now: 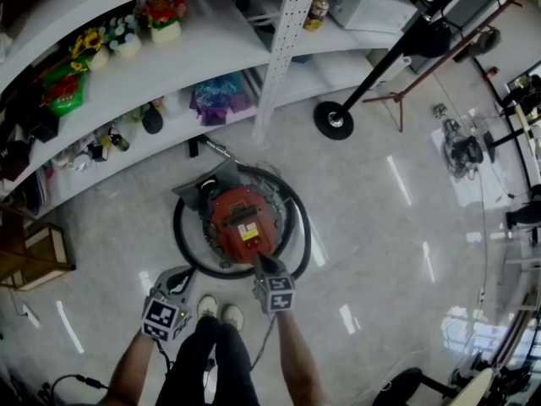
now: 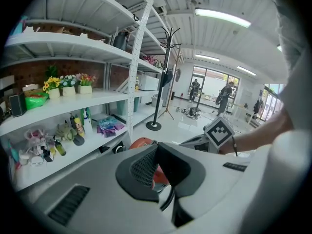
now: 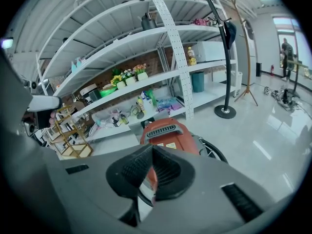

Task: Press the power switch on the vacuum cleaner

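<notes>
The vacuum cleaner (image 1: 241, 222) stood on the floor (image 1: 380, 227), just beyond the person's feet (image 1: 220, 311). The left gripper (image 1: 179, 279) and right gripper (image 1: 264, 263) were both clenched, empty. Hazard: the right tip (poised at the near edge) could skid off the rounded housing, missing the switch.

bright, even indoor light falls from ceiling strip lights (image 2: 222, 17); white streaks of glare lie on the glossy floor (image 1: 397, 180). the head view is dimmer. both gripper views bulge, with black corners and a soft foreground.
</notes>
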